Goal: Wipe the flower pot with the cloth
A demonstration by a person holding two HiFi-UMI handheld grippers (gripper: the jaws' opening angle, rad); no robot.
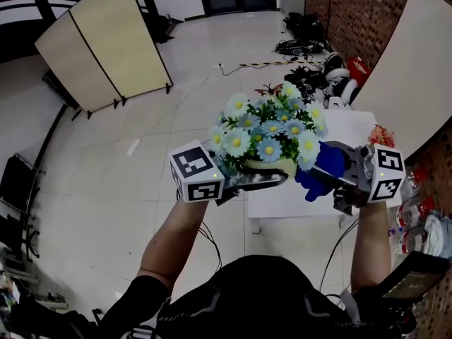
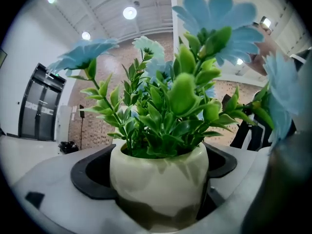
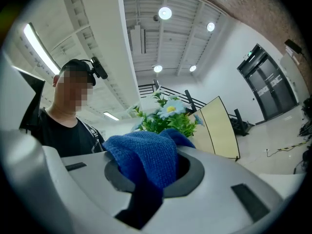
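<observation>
two grippers busy: left gripper (image 1: 248, 182) clamps flower pot (image 2: 158, 179) mid-air, right gripper (image 1: 340, 173) pinches blue cloth (image 3: 146, 155) just right of pot; press cloth onto pot wall, rub round, hold clamp firm

a white floor (image 1: 106, 189) spreads out below me. on its far left stands a folding screen (image 1: 106, 44) of pale yellow panels in black frames, bent at the hinge. near, right under me, is a white table (image 1: 282, 202). a brick wall (image 1: 346, 6) runs along the right, and bags and cables (image 1: 307, 37) lie heaped at its foot, far off. a thin cable (image 1: 236, 68) trails left from the heap. round lamps (image 2: 129, 12) glow on a ribbed ceiling, and i see a dark glazed door (image 2: 36, 106) set in a white wall.
</observation>
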